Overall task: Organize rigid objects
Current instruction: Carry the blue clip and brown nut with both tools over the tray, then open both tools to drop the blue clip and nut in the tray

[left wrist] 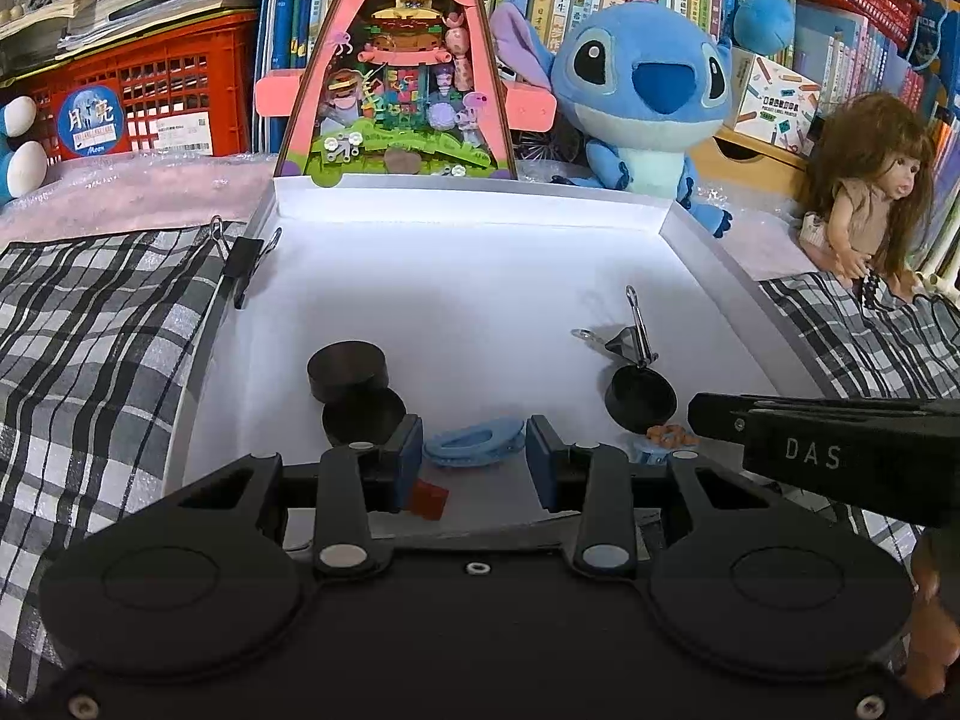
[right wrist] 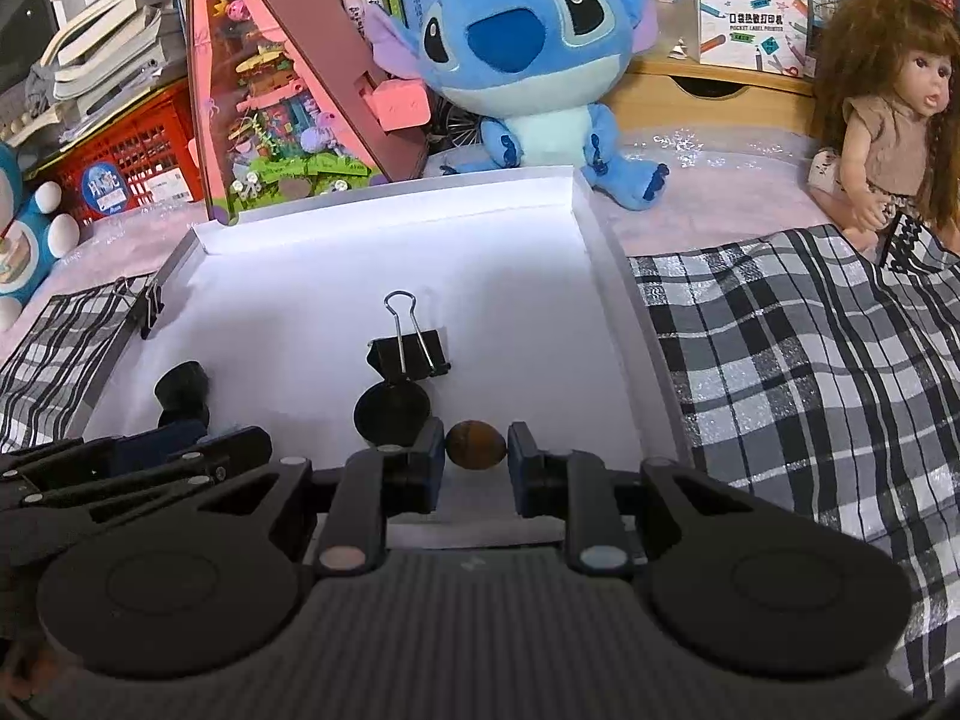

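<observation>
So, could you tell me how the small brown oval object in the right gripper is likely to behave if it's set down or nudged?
The brown oval object looks rounded all over, so it would probably roll on the smooth white tray. It keeps its shape between the right gripper's pads, suggesting it is rigid. Its curved sides may slip.

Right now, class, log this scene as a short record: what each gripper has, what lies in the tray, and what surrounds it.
left gripper: jaws around the blue hair clip, contact unclear
right gripper: shut on the brown oval piece
tray: white, shallow
tray contents: black round container, black cup, binder clip
tray edge: second binder clip
behind tray: blue plush, doll
</observation>
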Demonstrator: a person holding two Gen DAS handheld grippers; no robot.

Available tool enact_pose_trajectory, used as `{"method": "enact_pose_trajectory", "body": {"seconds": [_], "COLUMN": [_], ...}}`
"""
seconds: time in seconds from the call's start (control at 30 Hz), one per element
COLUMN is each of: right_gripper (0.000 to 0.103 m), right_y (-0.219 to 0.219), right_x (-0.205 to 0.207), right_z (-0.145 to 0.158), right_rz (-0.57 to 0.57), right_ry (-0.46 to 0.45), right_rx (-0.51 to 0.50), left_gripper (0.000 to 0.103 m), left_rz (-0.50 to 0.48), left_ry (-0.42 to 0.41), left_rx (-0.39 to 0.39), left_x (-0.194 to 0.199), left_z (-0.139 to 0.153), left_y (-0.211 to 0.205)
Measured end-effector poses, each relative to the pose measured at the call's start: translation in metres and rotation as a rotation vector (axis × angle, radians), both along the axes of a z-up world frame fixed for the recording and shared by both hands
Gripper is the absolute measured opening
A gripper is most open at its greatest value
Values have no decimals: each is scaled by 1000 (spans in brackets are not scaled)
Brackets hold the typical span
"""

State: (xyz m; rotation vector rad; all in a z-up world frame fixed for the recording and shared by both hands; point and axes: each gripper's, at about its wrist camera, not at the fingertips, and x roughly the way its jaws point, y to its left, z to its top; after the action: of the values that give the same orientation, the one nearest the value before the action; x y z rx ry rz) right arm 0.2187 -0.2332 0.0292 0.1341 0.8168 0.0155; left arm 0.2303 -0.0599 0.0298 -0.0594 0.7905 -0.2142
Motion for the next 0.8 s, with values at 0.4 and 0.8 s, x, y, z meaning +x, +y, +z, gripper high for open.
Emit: {"method": "enact_pose_trajectory", "body": {"seconds": [0.4,0.8], "right_gripper": [28,30], "right_y": [0,0], "right_x": [3,2], "right_z": [-2,-3], "right_rz": [-1,0], "right_ry": [7,-5], "right_rx": [3,5], "left_gripper": [36,39], "left_rz": [-4,-6], "left_ry": [-11,-20], "left_rx": [12,21], "left_x": [-1,-3], "left_z": [0,-1], "left_y": [-1,-1]}}
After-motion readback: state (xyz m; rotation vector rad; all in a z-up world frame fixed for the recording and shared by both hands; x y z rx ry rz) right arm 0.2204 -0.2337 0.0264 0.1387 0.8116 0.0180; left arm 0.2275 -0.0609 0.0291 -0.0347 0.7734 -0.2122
